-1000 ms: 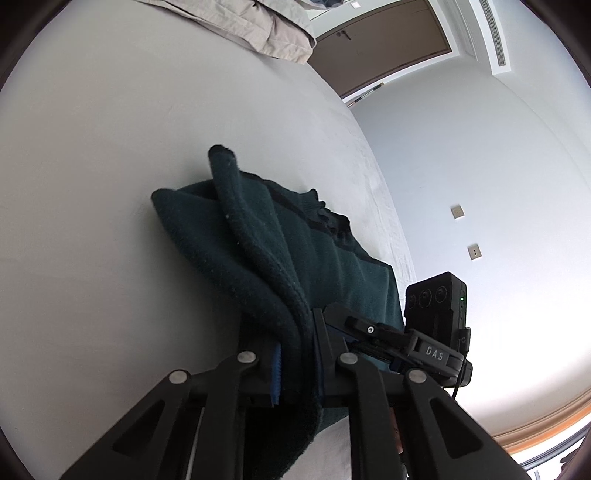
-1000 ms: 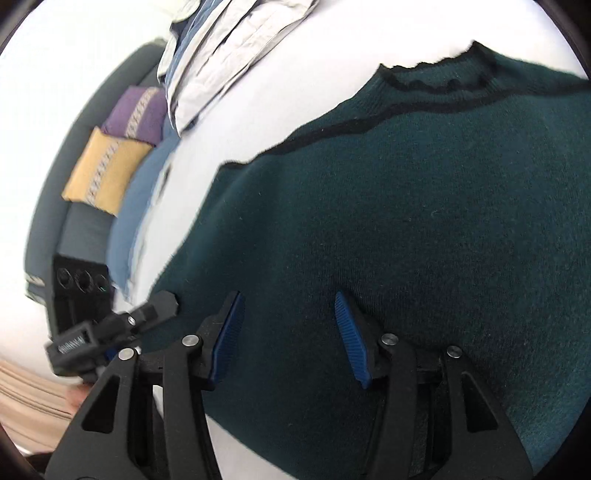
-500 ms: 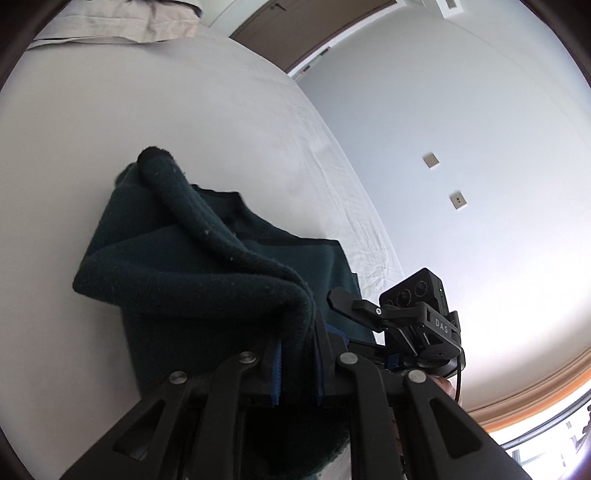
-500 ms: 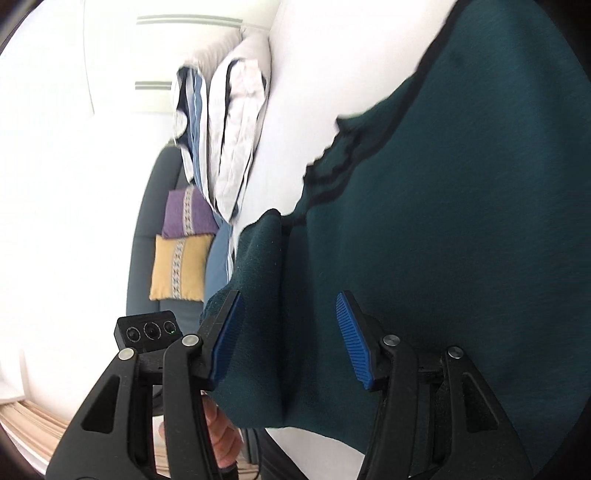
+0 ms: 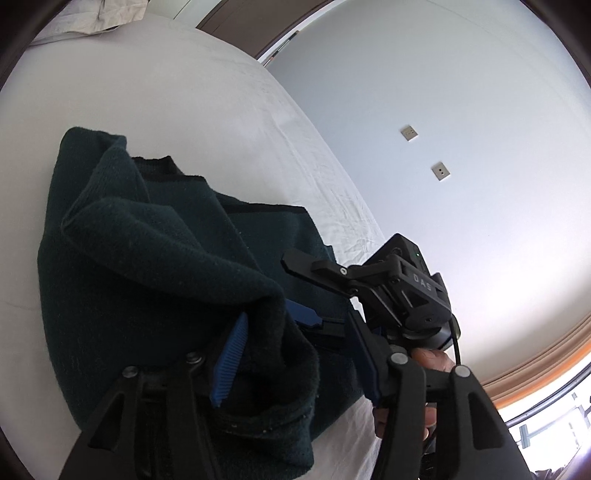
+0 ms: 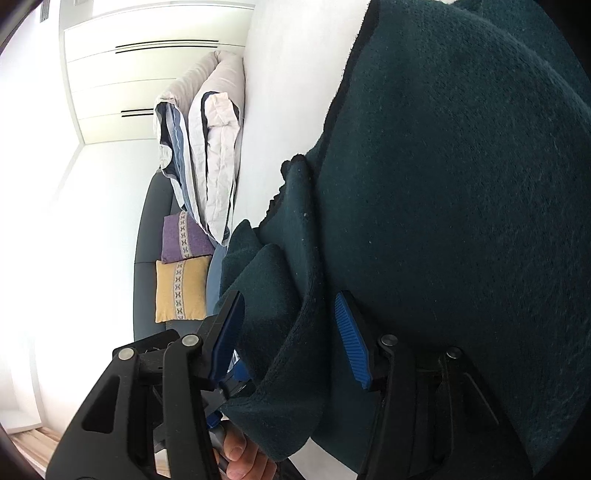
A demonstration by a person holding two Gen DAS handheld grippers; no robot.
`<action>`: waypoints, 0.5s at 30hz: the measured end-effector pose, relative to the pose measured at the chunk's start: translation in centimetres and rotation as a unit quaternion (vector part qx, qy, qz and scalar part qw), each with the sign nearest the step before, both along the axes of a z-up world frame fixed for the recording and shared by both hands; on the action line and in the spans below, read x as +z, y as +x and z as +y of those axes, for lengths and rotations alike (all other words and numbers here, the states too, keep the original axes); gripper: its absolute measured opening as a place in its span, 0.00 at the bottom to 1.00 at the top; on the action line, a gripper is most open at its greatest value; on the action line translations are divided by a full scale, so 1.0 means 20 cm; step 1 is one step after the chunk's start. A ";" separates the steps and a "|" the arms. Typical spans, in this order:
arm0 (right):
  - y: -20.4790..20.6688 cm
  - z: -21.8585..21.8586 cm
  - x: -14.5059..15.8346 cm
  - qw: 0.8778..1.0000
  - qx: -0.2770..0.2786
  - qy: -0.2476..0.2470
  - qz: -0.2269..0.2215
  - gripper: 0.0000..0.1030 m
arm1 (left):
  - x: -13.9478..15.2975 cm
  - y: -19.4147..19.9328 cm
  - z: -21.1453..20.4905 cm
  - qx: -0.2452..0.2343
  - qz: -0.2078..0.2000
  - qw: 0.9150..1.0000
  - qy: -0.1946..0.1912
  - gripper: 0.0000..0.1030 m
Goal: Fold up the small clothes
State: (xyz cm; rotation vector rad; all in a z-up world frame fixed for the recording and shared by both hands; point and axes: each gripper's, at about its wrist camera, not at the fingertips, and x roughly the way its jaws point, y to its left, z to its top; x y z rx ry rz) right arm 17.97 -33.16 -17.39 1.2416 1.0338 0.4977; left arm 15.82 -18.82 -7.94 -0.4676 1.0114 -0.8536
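A dark green sweater (image 5: 155, 258) with black trim lies on the white bed (image 5: 166, 92), one side folded over its body in a thick ridge. My left gripper (image 5: 297, 343) sits at the near end of that ridge. Its jaws are opening, and the fold hangs loose between the blue pads (image 5: 229, 362). My right gripper (image 5: 288, 280) is close by on the right, over the sweater's edge. In the right wrist view the right gripper (image 6: 288, 306) is open, and a raised fold of the sweater (image 6: 461, 221) stands between its fingers without being pressed.
Folded bedding and pillows (image 6: 210, 147) are piled at the head of the bed. Beyond them a dark sofa holds a purple cushion (image 6: 184, 236) and a yellow cushion (image 6: 181, 288). A person's hand (image 6: 240, 458) grips the handle below. A door (image 5: 251, 22) and a wall stand past the bed's far edge.
Both grippers swept sideways across the sweater, carrying its side over the body. The left jaws, pinched on the fold before, have spread apart. The fold now stands between the right fingers.
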 end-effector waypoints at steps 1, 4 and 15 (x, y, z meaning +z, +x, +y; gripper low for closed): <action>-0.03 0.01 0.00 1.000 -0.001 0.003 0.000 0.48 | 0.00 -0.01 0.00 -0.003 -0.005 1.000 -0.004 0.57; -0.01 0.01 -0.02 1.000 0.007 0.011 0.005 0.48 | -0.01 -0.03 0.01 -0.010 -0.005 1.000 -0.016 0.59; -0.01 -0.19 0.02 1.000 0.005 -0.002 0.007 0.48 | -0.08 0.00 -0.11 -0.035 -0.022 0.999 0.030 0.64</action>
